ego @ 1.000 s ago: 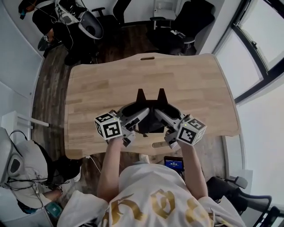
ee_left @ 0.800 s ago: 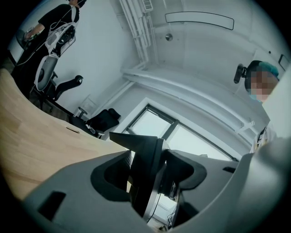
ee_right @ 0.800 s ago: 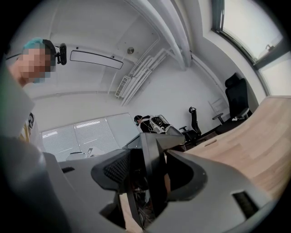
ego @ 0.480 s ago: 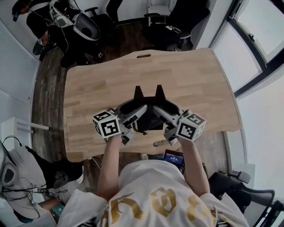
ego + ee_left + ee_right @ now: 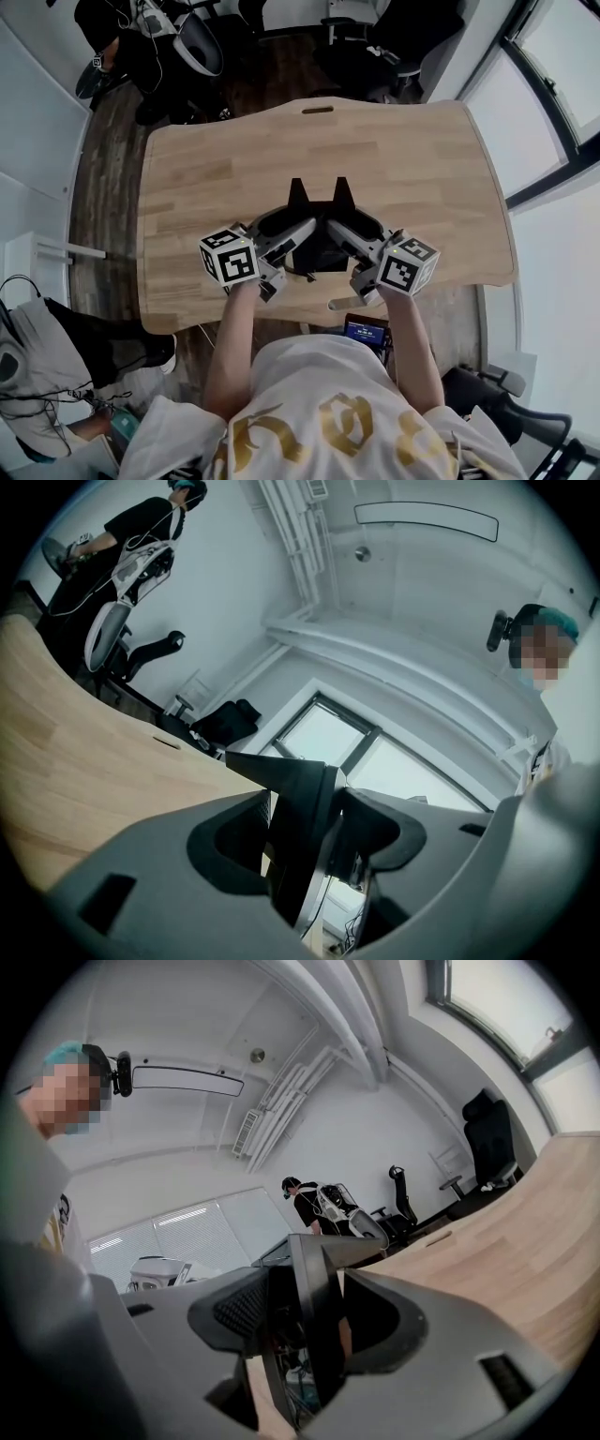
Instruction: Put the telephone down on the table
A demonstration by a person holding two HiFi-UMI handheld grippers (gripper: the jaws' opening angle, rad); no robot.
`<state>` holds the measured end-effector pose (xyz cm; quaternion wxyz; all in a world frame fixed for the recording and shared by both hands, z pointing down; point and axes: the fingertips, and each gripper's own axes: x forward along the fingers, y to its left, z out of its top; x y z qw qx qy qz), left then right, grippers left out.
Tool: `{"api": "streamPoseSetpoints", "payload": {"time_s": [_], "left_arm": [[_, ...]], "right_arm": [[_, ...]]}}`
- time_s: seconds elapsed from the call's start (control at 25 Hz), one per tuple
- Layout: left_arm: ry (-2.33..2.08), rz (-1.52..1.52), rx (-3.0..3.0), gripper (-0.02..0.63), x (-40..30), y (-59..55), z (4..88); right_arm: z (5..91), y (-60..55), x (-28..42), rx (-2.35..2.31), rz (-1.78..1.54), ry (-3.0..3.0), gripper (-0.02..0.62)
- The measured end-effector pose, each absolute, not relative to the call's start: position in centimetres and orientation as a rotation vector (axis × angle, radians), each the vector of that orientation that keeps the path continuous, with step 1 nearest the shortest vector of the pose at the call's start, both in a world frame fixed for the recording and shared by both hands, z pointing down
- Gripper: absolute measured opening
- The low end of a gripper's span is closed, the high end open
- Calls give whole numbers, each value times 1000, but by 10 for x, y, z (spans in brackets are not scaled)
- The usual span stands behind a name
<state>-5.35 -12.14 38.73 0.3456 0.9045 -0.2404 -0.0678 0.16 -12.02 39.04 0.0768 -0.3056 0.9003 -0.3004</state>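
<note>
A black telephone with two pointed ends hangs over the near middle of the wooden table, held from both sides. My left gripper is shut on its left edge and my right gripper on its right edge. In the left gripper view the telephone shows as a thin dark slab squeezed between the jaws of the left gripper. The right gripper view shows the same slab clamped by the right gripper. Whether the telephone touches the tabletop cannot be told.
The table has a slot near its far edge. Office chairs and a person stand beyond it. A small device with a lit screen sits below the table's near edge. A window runs along the right.
Both grippers have sunk a little toward the tabletop together, with the telephone still clamped between them. Neither grip has changed.
</note>
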Motion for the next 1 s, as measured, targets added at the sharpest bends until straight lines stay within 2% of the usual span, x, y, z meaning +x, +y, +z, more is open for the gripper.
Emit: {"api": "streamPoseSetpoints", "payload": {"time_s": [1.0], "left_arm": [[-603,-147,2227,229,-49,-166,451]], "right_arm": [[452,-165,6,-938,-1088,2683,224]]}}
